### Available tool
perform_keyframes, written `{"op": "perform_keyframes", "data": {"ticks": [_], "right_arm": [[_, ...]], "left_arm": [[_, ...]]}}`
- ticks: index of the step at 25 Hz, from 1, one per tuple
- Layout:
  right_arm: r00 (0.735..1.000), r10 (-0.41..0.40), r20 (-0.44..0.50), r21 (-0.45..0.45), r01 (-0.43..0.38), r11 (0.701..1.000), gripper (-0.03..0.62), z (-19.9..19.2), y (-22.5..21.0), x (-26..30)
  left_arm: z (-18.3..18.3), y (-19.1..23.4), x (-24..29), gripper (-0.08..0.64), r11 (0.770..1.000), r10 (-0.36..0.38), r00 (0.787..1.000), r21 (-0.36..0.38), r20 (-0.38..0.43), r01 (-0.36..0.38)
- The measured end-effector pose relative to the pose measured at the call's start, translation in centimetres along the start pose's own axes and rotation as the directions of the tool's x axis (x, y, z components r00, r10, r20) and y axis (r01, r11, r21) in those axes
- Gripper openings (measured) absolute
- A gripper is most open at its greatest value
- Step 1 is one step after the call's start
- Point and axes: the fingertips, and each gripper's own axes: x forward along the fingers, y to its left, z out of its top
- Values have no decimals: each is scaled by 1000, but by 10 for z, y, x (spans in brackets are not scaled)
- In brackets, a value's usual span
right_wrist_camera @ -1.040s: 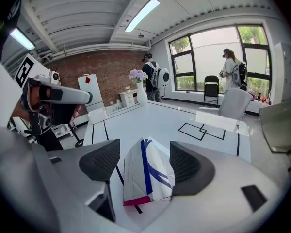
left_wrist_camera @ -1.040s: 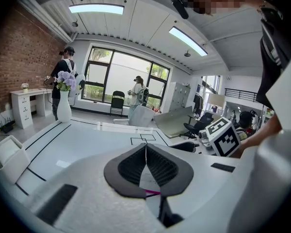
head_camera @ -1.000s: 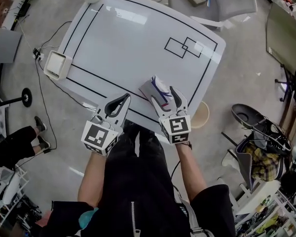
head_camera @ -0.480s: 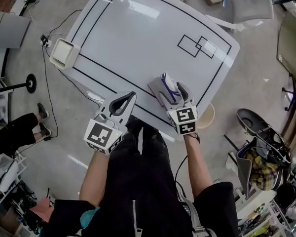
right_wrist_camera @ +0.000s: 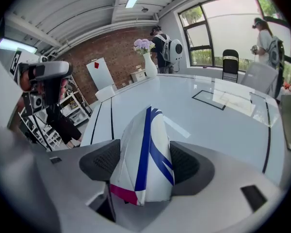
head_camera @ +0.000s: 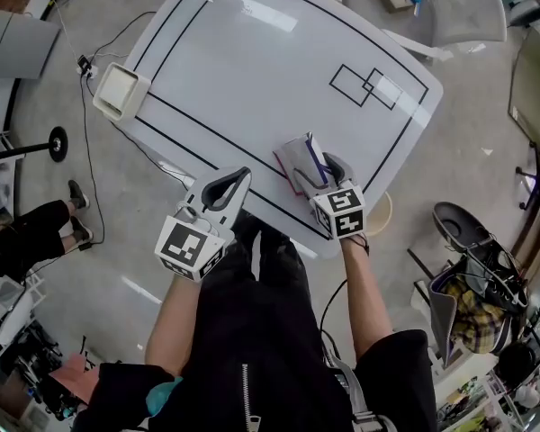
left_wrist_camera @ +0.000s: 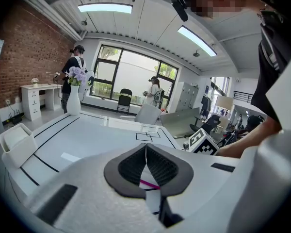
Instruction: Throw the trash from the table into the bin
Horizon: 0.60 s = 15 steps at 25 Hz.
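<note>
From my feed, the white tray (head_camera: 119, 91) sits at the far left corner of the white table (head_camera: 252, 70), partly over its edge. Next along, my left gripper (head_camera: 223, 185) hangs over the table's near edge. In the left gripper view its dark pads (left_wrist_camera: 131, 166) meet at the tips with nothing between them, so that gripper (left_wrist_camera: 146, 148) is closed and empty.

Right of it, near the same edge, is the trash: a folded white packet (head_camera: 299, 156) with blue stripes and a magenta end. My right gripper (head_camera: 317, 164) has it. In the right gripper view the packet (right_wrist_camera: 140, 149) stands on edge between the two pads, which press on its sides and are held apart only by its thickness. That gripper (right_wrist_camera: 145, 171) is clamped on it over the tabletop; I cannot tell whether the packet touches the surface.

Further right, on the floor just past the table's corner, a round beige bin (head_camera: 379, 212) shows in part beside the right gripper's marker cube.
</note>
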Motion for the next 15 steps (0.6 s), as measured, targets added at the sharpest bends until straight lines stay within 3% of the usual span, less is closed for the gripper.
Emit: {"op": "perform_keyframes", "data": {"ticks": [7,15], "right_arm": [[999,11,-34,54,-9,998,290,-6,2,-1],[1000,9,-26,60,-8,998,202,-2,13,-12]], "left_arm": [[1,-4,-2,9,1000,-10,1000,-6,4,10],[4,-10,-6,9,1000,-28,1000,2,15,27]]}}
